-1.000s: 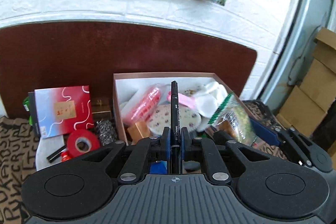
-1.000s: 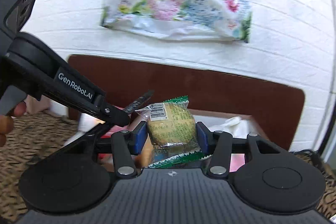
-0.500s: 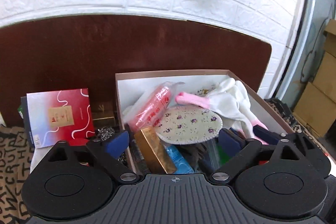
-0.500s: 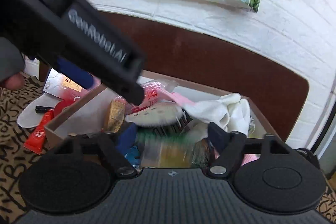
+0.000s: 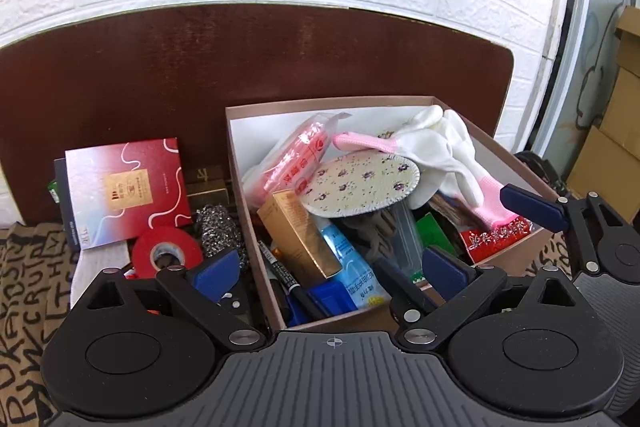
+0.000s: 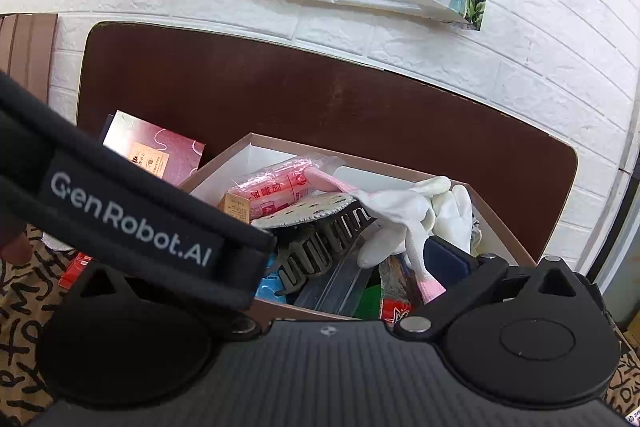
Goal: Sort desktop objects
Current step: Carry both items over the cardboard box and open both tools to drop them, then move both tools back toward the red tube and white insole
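A brown cardboard box [image 5: 233, 163] stands against the dark wooden board, crammed with items. My left gripper [image 5: 332, 271] hovers over its near left corner, jaws opening, nothing gripped. The black pen [image 5: 285, 275] lies inside the box along the left wall, below that gripper. My right gripper [image 6: 340, 267] hangs over the box's near right side, jaws also opening and empty; its left finger is hidden behind the left gripper's body [image 6: 132, 211]. The green snack packet [image 5: 434, 234] lies in the box among white-and-pink gloves [image 5: 440, 151] and a floral insole [image 5: 360, 183].
Left of the box lie a red tape roll [image 5: 166, 253], a red-and-white booklet [image 5: 124, 187] and a steel scourer [image 5: 218, 227] on a lettered cloth [image 5: 24, 287]. A grey hair claw [image 6: 320, 247] sits in the box. A white brick wall rises behind; cartons [image 5: 616, 147] stand at the right.
The left gripper let go of the black pen and the right let go of the snack packet; both now lie in the box. Both grippers opened wide and sank toward the box.
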A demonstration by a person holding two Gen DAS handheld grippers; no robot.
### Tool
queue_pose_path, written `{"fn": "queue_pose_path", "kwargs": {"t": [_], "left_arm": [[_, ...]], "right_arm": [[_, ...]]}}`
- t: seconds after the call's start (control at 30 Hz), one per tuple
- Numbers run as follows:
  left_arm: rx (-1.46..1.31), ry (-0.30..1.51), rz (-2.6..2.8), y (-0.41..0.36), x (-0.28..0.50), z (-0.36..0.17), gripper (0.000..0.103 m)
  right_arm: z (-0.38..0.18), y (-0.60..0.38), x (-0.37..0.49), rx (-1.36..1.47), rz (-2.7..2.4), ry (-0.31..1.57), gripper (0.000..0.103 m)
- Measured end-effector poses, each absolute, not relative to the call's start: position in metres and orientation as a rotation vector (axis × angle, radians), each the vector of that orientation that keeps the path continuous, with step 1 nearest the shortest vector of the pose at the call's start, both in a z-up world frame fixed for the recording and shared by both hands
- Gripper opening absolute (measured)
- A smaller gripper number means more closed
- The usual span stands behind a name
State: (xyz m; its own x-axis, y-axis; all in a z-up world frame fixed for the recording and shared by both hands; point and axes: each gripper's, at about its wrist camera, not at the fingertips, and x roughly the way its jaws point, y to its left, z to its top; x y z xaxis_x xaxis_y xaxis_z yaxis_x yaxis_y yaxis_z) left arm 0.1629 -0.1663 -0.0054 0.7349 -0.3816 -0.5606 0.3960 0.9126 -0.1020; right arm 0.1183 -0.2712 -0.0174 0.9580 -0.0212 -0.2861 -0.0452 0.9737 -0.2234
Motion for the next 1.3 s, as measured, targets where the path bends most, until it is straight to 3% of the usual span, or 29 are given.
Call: {"fn": "queue_pose_path", "kwargs": {"t": [0.7, 1.0, 1.3], "left_arm": [[-0.129, 0.6, -0.378, -0.088, 0.097, 0.001, 0.103], [-0.117, 0.64, -0.239, -0.02, 0.072, -0.034, 0.103], [-0.141, 0.678, -0.174, 0.024, 0.109, -0.055, 0.102]], "right_arm": [[0.007, -0.223, 0.06, -0.204, 0.123, 0.27, 0.103], [-0.021, -0.159, 0.039, -0.193, 0.259, 0.361, 0.103], [-0.048, -0.129, 0.06, -0.176, 0.301, 0.453, 0.102]]}}
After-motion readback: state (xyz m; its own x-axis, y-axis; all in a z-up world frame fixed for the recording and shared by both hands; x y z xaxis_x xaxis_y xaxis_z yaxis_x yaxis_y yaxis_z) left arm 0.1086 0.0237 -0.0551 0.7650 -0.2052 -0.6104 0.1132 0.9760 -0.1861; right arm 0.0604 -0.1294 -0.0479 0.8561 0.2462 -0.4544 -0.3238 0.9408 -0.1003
